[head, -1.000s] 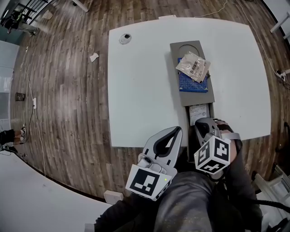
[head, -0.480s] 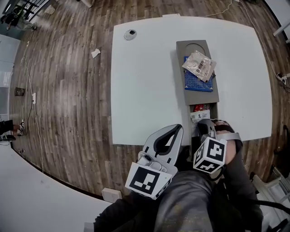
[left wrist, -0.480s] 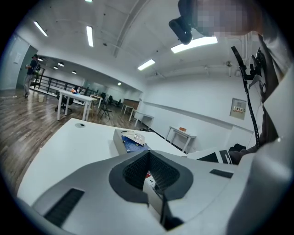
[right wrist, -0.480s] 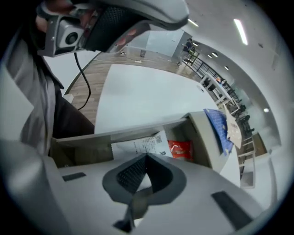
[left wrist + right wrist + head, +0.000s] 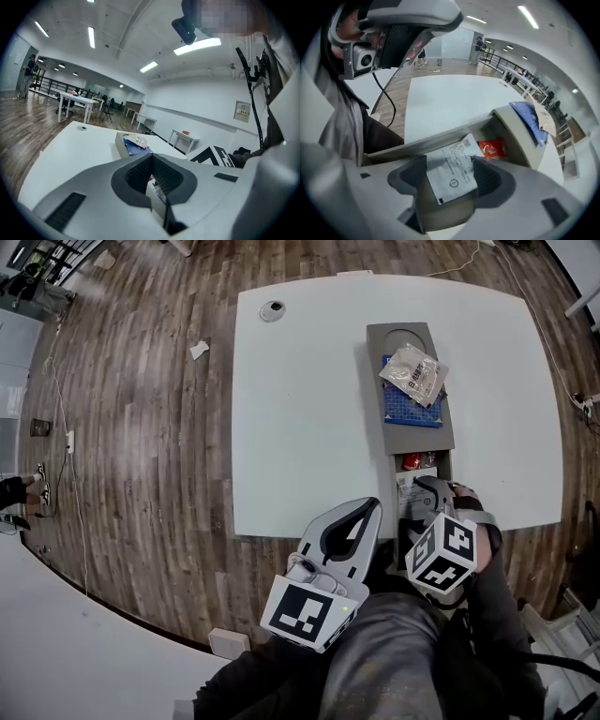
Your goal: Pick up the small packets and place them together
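right claw (image 5: pixel 450 180): just opened, white packet (image 5: pixel 452 171) seen between jaws | left claw (image 5: pixel 152 187): closed, empty | packet: judged light, limp; best pinched mid-edge

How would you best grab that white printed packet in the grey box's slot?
Pinch the white packet across its long edges, near the middle, coming down from above: it lies face up in a walled slot, so sideways approaches are likely blocked.
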